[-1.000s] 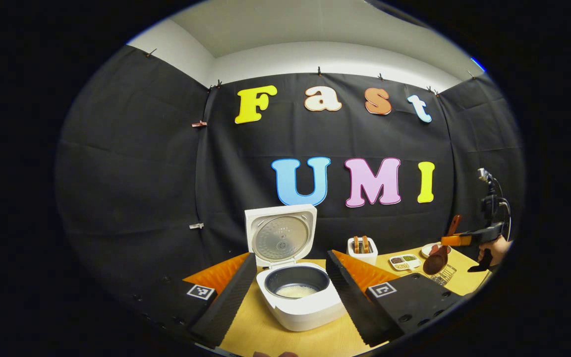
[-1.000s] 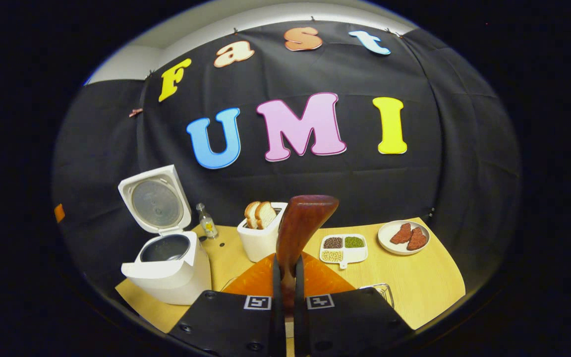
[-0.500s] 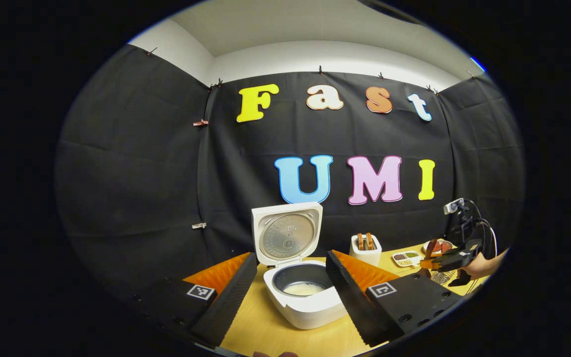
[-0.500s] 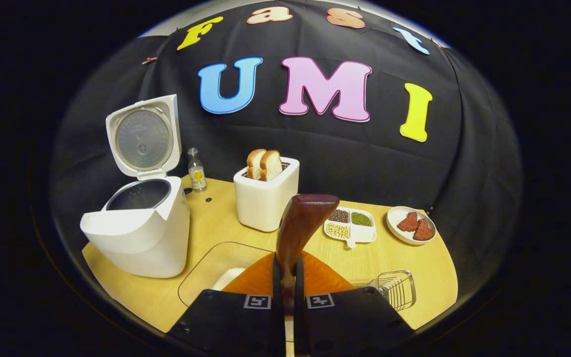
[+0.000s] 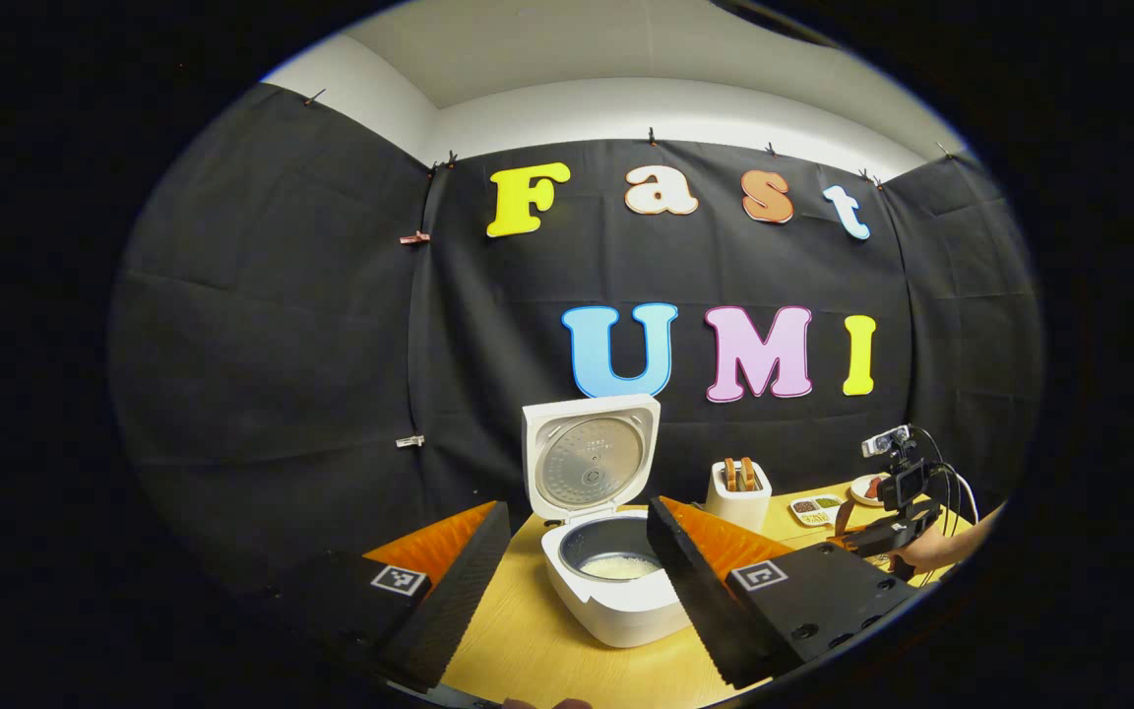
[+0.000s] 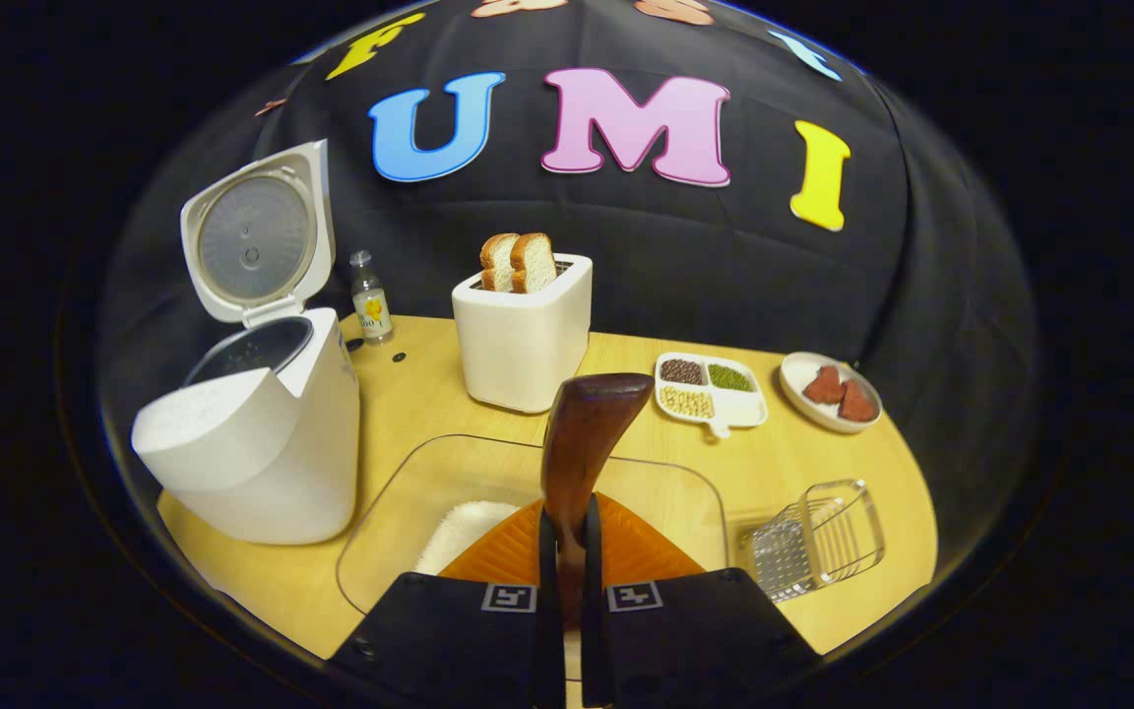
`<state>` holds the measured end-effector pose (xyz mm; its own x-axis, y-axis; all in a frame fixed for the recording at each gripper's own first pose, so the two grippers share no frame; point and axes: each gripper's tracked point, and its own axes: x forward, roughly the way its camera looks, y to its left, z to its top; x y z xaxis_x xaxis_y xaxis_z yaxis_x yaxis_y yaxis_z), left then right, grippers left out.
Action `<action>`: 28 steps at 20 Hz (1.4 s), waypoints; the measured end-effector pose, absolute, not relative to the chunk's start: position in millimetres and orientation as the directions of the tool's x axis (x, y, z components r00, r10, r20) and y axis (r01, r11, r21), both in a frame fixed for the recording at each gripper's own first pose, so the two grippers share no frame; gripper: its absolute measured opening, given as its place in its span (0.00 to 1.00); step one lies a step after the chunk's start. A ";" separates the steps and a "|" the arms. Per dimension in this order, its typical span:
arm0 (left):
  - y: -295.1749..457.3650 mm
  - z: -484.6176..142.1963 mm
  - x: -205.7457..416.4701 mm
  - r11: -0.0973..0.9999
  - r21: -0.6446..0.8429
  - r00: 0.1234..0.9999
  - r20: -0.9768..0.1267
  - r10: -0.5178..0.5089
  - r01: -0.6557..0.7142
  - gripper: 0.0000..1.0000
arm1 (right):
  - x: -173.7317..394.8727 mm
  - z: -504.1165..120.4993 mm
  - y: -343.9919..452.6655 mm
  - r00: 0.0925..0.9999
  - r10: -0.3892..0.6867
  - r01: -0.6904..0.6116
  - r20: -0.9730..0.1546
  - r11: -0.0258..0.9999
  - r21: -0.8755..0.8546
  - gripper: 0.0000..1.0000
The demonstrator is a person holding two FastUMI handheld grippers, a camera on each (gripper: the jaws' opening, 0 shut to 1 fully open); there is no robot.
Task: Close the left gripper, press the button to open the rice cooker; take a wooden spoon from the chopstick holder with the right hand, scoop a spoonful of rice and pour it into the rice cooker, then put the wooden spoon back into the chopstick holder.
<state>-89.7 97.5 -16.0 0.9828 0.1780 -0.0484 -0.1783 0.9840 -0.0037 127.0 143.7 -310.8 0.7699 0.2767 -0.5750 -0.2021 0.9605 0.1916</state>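
The white rice cooker [image 5: 616, 601] stands open, lid [image 5: 592, 458] upright, with some rice in its pot [image 5: 618, 565]. My left gripper [image 5: 572, 591] hangs open in front of it, holding nothing. My right gripper [image 6: 567, 522] is shut on the handle of the wooden spoon [image 6: 587, 433], whose bowl points forward above a clear glass dish [image 6: 665, 483] holding rice [image 6: 464, 527]. The wire chopstick holder [image 6: 818, 537] sits to the right of the dish. The cooker [image 6: 252, 433] stands at the left in the right gripper view. The right gripper [image 5: 897, 527] and its hand appear at the far right in the left gripper view.
A white toaster [image 6: 523, 330] with two bread slices stands behind the dish. A small bottle [image 6: 370, 300] is beside the cooker. A divided tray of beans [image 6: 710, 389] and a plate of meat [image 6: 833, 394] lie at the back right of the wooden table [image 6: 409, 394].
My right gripper has come down with the spoon and tilted toward the table, so the glass dish now lies right beneath it. The left gripper drifted slightly and stays open.
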 end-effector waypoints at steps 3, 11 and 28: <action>102.1 -15.6 -93.0 0.982 -0.006 0.981 -0.044 0.187 -0.188 0.96 | 127.9 -312.0 143.9 0.769 0.281 -0.110 -0.574 0.943 0.313 0.11; 108.5 -15.2 -97.7 0.979 -0.006 0.979 -0.039 0.201 -0.201 0.96 | 132.4 -319.9 124.4 0.754 0.318 0.122 -0.575 0.792 0.598 0.11; 107.5 -19.8 -96.9 0.979 -0.031 0.979 -0.036 0.199 -0.200 0.96 | 134.3 -228.4 68.0 0.862 0.328 0.190 -0.386 0.497 0.847 0.11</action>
<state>-96.9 107.5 -19.8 0.9794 0.1985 -0.0360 -0.1996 0.9794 -0.0311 134.3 68.0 -228.4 0.8620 0.3284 -0.3861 0.1899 0.4970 0.8467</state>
